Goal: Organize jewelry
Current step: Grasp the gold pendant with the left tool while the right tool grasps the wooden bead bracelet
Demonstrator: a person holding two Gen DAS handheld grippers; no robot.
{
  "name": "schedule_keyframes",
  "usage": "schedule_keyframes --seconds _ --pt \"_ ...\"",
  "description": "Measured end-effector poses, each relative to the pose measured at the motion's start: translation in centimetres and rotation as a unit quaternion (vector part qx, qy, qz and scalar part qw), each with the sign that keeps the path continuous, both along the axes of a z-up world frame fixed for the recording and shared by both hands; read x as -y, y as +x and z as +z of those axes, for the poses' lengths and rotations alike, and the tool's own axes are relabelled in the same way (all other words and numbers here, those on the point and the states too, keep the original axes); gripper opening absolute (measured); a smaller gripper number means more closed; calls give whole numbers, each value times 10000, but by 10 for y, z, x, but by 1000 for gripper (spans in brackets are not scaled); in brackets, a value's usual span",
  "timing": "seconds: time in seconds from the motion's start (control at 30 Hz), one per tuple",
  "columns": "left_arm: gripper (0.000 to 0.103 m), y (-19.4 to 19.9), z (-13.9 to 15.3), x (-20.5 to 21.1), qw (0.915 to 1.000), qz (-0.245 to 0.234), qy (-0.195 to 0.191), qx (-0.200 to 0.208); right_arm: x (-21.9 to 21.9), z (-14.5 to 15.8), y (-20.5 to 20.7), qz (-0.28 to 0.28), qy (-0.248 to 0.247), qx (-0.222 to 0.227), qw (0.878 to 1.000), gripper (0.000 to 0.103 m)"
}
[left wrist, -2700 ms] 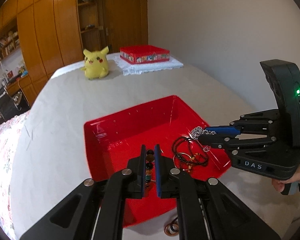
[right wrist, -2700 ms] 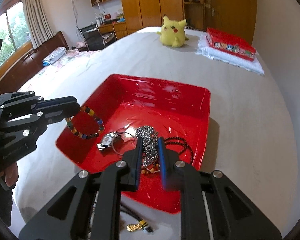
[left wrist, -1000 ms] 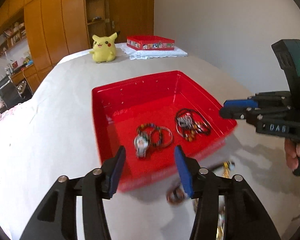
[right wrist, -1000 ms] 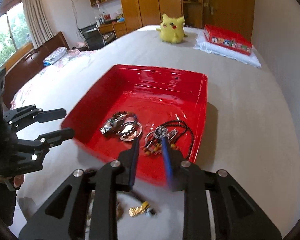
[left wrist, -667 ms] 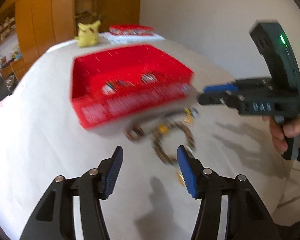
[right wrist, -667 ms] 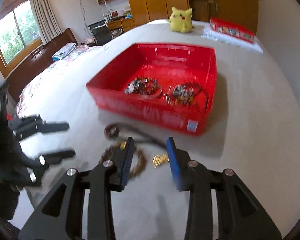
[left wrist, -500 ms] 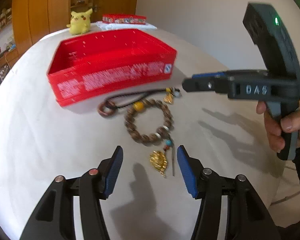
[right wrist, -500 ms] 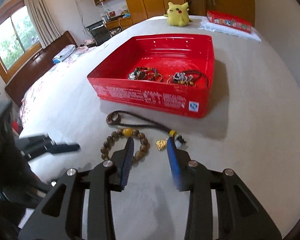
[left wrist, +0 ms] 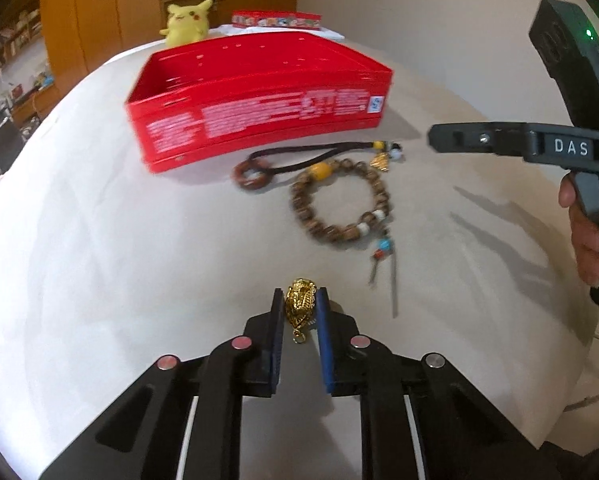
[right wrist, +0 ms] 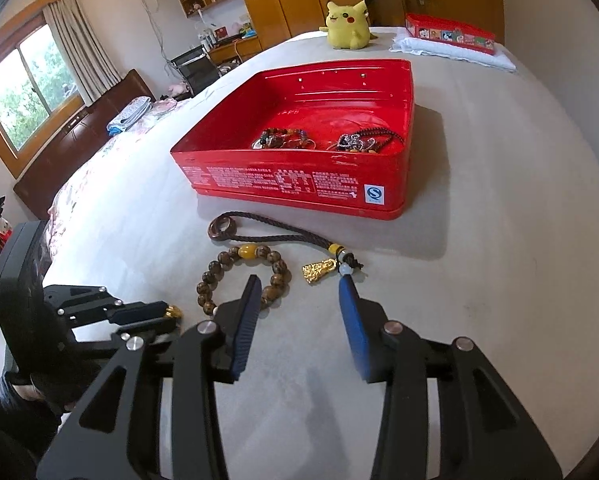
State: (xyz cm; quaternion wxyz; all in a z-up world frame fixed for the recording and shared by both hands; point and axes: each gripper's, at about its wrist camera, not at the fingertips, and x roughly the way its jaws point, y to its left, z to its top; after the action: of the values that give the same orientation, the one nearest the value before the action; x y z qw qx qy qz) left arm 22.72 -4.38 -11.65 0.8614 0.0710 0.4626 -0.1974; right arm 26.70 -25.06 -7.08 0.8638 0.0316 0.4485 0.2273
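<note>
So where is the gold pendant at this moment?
In the left wrist view the gold pendant sits between the closing left gripper pads, on the bed cover just nearer than the wooden bead bracelet.

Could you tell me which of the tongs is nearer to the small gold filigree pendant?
Left. The left tongs are closing around the small gold filigree pendant; the right tongs, opening, hover beside the wooden bead bracelet.

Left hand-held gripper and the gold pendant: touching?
Touching. The left wrist view shows the left hand-held gripper, jaws closing, with both pads against the gold pendant between them.
</note>
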Motion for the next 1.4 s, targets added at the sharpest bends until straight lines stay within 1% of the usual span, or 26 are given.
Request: schedule_keyframes --seconds 0.13,0.2,0.27,0.37,0.47,0.53,0.63,0.87,1.03,1.23,1.33,1.37,1.4 --pt "16 -2 2 -8 10000 71 -26 3 -6 -2 0 44 0 -26 10000 40" --pt "23 -3 3 -8 9999 95 -3 60 -9 -4 1 66 0 -45 10000 40" --pt "24 -2 2 -7 9999 99 5 79 -13 -5 1 103 -2 -60 9999 40" --pt "29 -2 0 -5 10000 44 16 85 -17 -4 0 136 -24 -58 9999 40" --pt "29 -4 -1 -3 9999 8 41 120 -17 -5 0 129 -33 -82 9999 40" --pt "18 -3 -1 -6 9999 31 -58 84 -18 -6 -1 129 -48 -96 9999 40" --pt "10 -4 1 -11 9997 71 -231 71 -19 -7 0 127 -78 -119 9998 41" --pt "10 -10 14 -18 9991 114 -321 246 -24 -5 1 127 -118 -116 9998 40" --pt "10 -10 22 -23 9983 160 -424 359 -30 -10 1 124 -132 -207 9996 40" --pt "10 -8 20 -25 9981 180 -482 339 -42 -20 2 84 -91 -334 9994 40" --pt "10 -8 18 -26 9980 184 -510 316 -55 -28 3 118 -247 -346 9990 37" --pt "10 -8 17 -27 9980 180 -520 314 -57 -30 5 111 -269 -356 9989 32" --pt "10 -8 18 -27 9980 174 -525 317 -59 -33 8 81 -312 -360 9988 29"
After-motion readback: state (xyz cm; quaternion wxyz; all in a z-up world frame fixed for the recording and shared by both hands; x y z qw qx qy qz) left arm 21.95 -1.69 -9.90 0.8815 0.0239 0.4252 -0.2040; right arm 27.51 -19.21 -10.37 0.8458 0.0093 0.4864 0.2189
